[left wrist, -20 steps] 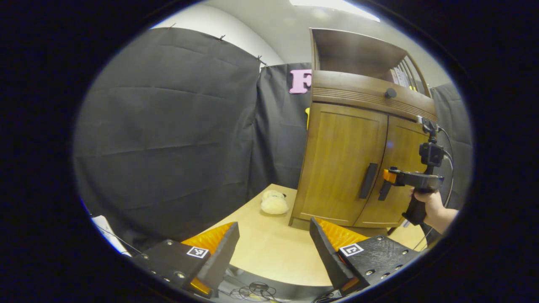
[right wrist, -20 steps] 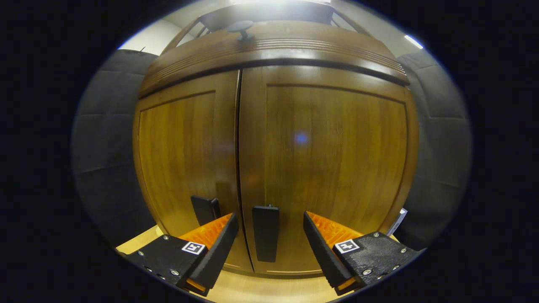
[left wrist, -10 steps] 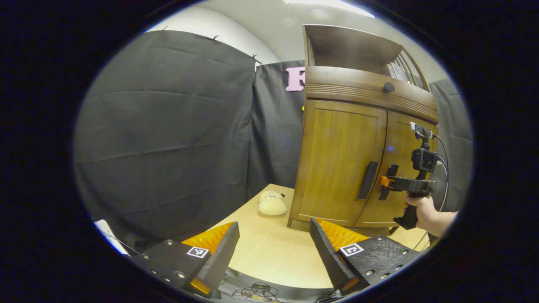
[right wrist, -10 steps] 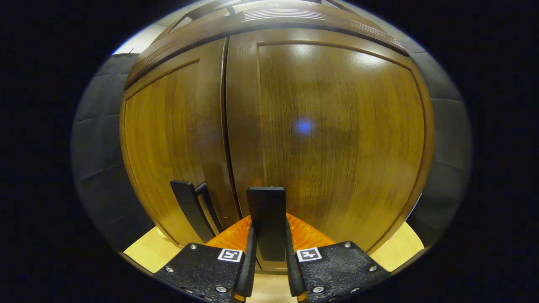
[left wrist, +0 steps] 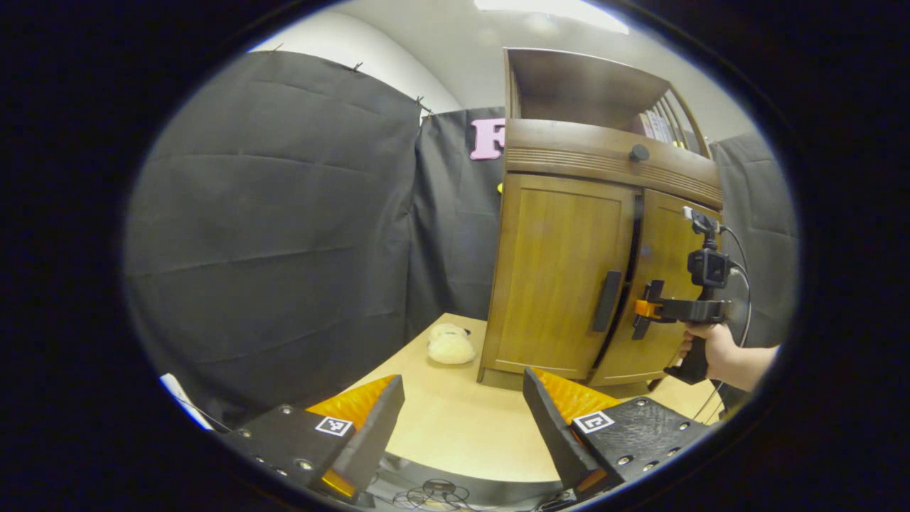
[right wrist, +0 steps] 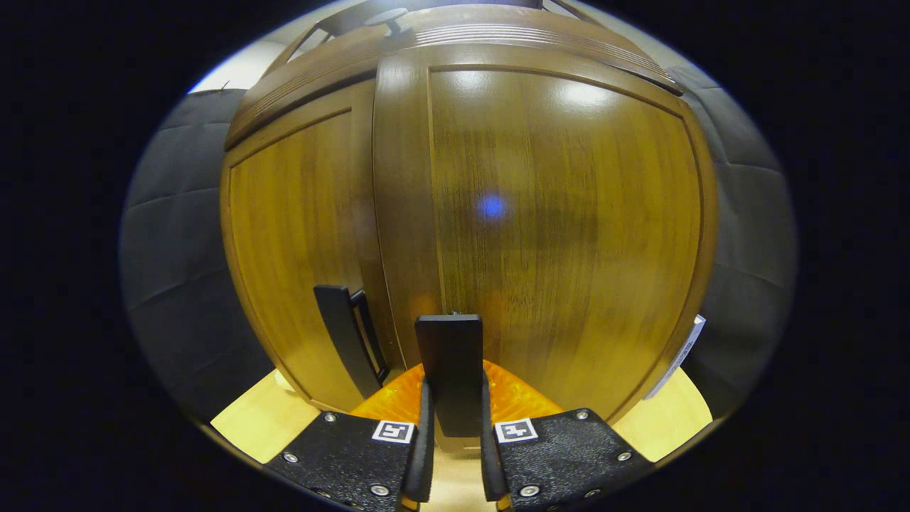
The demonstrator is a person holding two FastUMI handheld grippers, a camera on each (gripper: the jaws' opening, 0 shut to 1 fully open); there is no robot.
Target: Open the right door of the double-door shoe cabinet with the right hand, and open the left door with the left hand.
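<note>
In the right gripper view the right gripper (right wrist: 453, 455) sits at bottom centre with both fingers clamped on the dark handle of the right door (right wrist: 449, 373). The right door (right wrist: 554, 235) covers the centre and right of that frame, its inner edge standing a little proud of the left door (right wrist: 298, 242), whose own handle (right wrist: 346, 338) shows lower left of centre.

In the left gripper view the shoe cabinet (left wrist: 604, 178) stands right of centre on a pale wooden table (left wrist: 462, 419), with a dark gap between its two doors. A hand (left wrist: 711, 348) at the right edge holds the right gripper at that handle. The left gripper (left wrist: 462, 427) hangs at the bottom, fingers spread wide, well apart from the cabinet. A cream plush toy (left wrist: 449, 345) lies on the table beside the cabinet's lower left corner.
</note>
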